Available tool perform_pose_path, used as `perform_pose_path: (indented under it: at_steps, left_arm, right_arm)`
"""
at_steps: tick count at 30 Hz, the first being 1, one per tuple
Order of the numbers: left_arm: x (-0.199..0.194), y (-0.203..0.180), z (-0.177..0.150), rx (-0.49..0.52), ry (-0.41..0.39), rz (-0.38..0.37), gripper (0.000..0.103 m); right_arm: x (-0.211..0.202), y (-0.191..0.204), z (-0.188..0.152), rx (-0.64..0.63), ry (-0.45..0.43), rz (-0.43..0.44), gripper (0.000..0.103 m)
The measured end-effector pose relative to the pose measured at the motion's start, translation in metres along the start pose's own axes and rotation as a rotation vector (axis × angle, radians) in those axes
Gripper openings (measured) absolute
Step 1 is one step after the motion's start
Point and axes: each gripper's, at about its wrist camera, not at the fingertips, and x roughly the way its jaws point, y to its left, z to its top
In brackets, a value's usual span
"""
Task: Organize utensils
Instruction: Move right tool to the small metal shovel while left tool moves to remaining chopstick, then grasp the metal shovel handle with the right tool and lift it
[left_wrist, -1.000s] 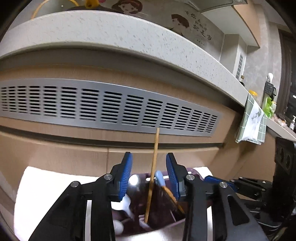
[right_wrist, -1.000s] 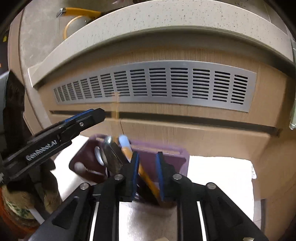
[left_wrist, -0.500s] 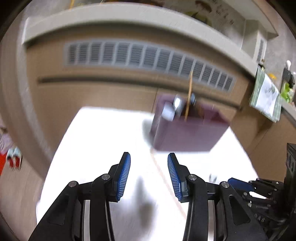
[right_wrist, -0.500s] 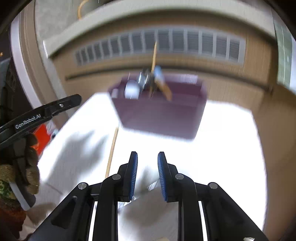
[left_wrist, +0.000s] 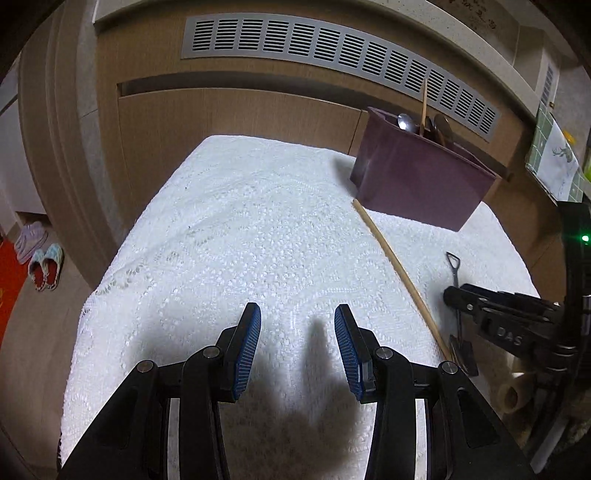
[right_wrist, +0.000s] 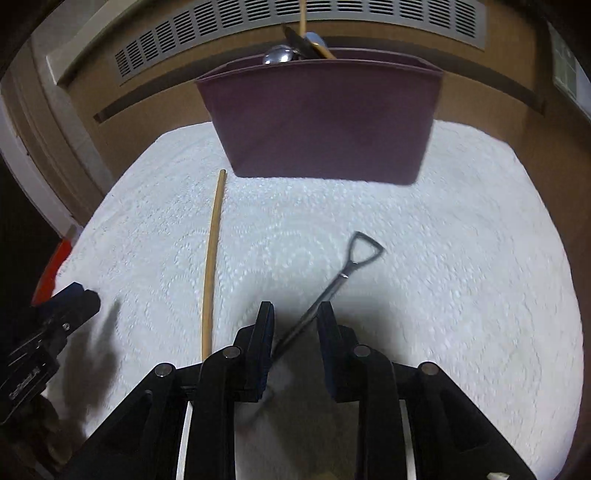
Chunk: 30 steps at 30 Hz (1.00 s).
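a dark purple utensil holder (right_wrist: 325, 122) stands at the top centre of the right wrist view, on a white lace cloth (right_wrist: 461, 277) against a wooden cabinet front. a metal spoon (right_wrist: 279, 55), a darker utensil and an upright wooden chopstick (right_wrist: 303, 16) poke above its rim at its left end; the rest of its inside is hidden.

on the cloth, a second wooden chopstick (right_wrist: 211, 258) lies left of centre, its far tip just beside the holder's lower left corner. right of it lies a small black shovel-shaped spoon (right_wrist: 343, 275), loop handle pointing up the frame.

the right gripper (right_wrist: 295, 325) hangs over the shovel spoon's shaft, which runs between the jaws; the jaws are partly apart and opening, pads not pressing it.

the left wrist view shows the holder (left_wrist: 421, 184) in the upper right, and alone shows slippers (left_wrist: 44, 264) on the floor at far left and a hanging towel (left_wrist: 554, 162) at far right. the left gripper (left_wrist: 297, 347) is wide and empty over bare cloth, with open cloth running to the left edge.
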Motion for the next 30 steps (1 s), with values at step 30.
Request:
perform_pose_path:
  at_steps: [30]
  left_arm:
    - [0.066, -0.118, 0.036, 0.281, 0.096, -0.032, 0.043]
  right_arm:
    - [-0.039, -0.082, -0.045, 0.065, -0.041, 0.001, 0.029]
